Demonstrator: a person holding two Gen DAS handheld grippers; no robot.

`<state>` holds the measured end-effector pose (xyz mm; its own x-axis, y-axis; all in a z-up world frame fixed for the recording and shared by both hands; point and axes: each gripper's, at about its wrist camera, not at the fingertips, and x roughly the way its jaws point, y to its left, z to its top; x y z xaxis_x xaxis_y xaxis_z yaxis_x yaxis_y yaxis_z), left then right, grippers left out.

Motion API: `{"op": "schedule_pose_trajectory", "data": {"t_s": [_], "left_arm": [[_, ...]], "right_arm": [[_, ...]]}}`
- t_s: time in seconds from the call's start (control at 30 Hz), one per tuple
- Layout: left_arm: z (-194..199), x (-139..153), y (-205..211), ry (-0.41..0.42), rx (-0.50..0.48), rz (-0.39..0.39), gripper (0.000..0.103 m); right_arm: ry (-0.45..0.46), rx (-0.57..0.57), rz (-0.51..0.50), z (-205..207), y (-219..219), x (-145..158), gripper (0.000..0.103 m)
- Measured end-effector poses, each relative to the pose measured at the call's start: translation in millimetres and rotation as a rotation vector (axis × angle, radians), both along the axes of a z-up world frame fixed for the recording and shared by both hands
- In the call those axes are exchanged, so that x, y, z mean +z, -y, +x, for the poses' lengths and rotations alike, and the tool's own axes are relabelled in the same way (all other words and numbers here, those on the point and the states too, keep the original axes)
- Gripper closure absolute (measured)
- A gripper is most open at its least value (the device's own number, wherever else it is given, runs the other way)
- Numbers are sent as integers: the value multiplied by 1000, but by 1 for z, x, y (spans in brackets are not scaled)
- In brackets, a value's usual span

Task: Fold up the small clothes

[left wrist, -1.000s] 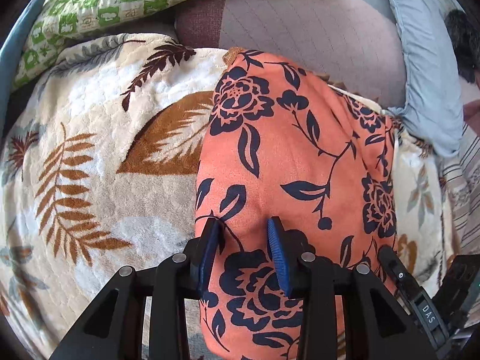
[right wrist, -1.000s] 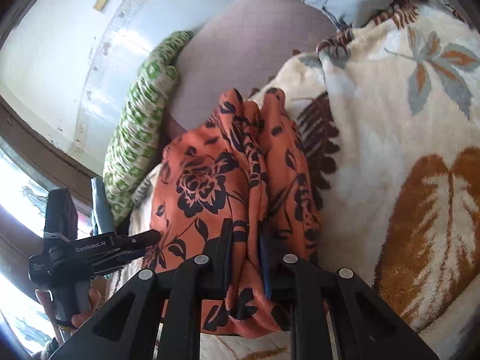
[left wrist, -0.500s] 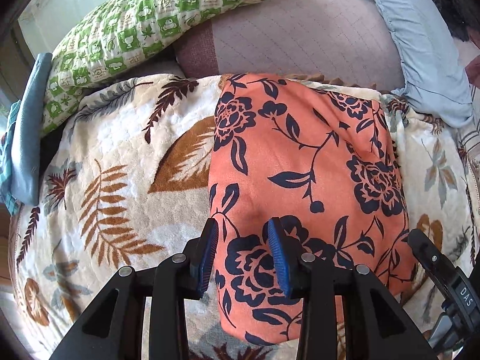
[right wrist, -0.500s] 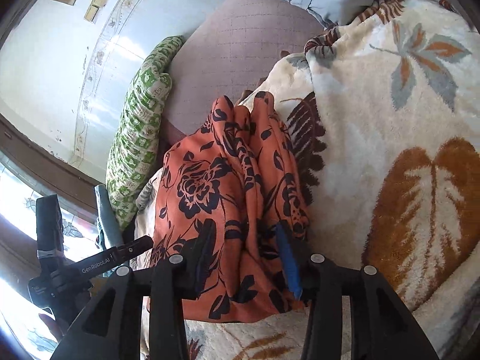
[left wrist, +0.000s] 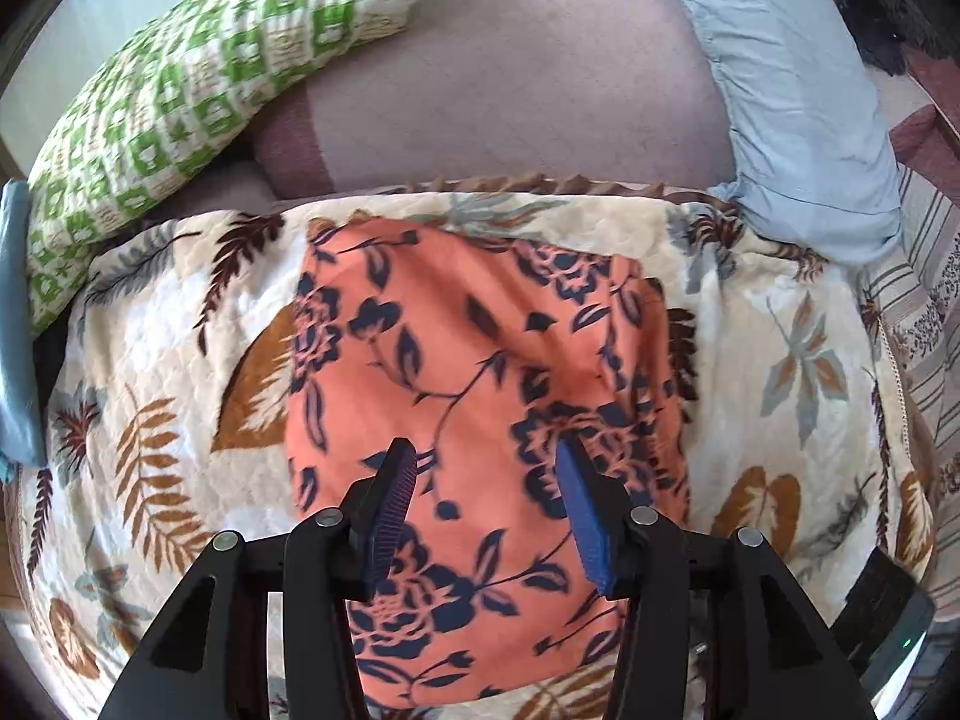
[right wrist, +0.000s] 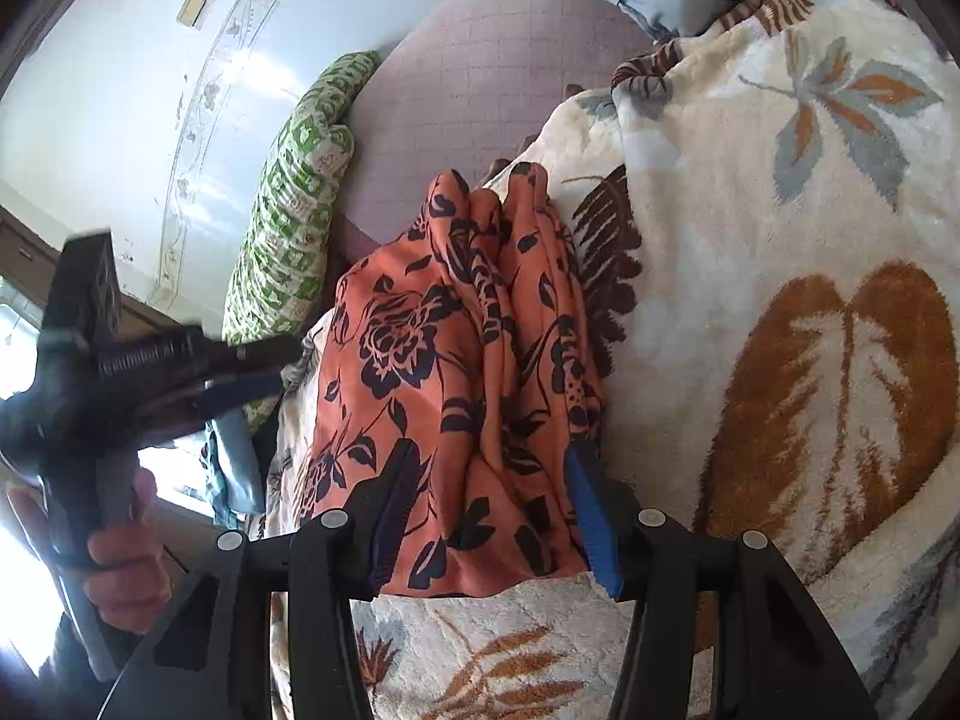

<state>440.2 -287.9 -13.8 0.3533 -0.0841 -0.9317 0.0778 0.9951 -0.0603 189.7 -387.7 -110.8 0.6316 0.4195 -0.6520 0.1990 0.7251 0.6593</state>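
Garment: orange cloth with dark navy flower print [left wrist: 480, 396], folded into a rough rectangle, lies flat on the cream plush blanket with brown and grey leaf pattern [left wrist: 180, 372] that covers the bed. From my left wrist view the left claw [left wrist: 489, 483] hangs above the near half of the cloth, blue pads apart and clear of the fabric; its jaws have just been opening and nothing is pinched between them. From my right wrist view the right claw [right wrist: 492, 480] sits low at the near edge of the same cloth [right wrist: 456, 372], where the folded layers bunch into ridges. The fabric runs between its pads, but the pads stand off it on both sides; these jaws too have just been opening. The left claw's black body and the hand [right wrist: 120, 546] holding it show at the left of that view, blurred. Beyond the blanket: green and white checked pillow [left wrist: 180, 84], mauve quilted cushion [left wrist: 510, 78], pale blue pillow [left wrist: 798, 120].
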Motion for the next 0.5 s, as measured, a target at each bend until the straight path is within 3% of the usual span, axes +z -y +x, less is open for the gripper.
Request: {"op": "schedule_pose_trajectory", "data": {"t_s": [0.2, 0.43, 0.47, 0.5], "left_arm": [[44, -16, 50, -76, -72, 10, 55], [78, -70, 64, -144, -38, 70, 56], [79, -74, 63, -139, -28, 67, 59], [79, -76, 62, -129, -22, 62, 72]], "right_arm": [[9, 51, -13, 2, -12, -3, 51], [5, 37, 33, 4, -12, -16, 51], [8, 39, 31, 5, -13, -18, 51], [12, 46, 20, 6, -13, -18, 54]]}}
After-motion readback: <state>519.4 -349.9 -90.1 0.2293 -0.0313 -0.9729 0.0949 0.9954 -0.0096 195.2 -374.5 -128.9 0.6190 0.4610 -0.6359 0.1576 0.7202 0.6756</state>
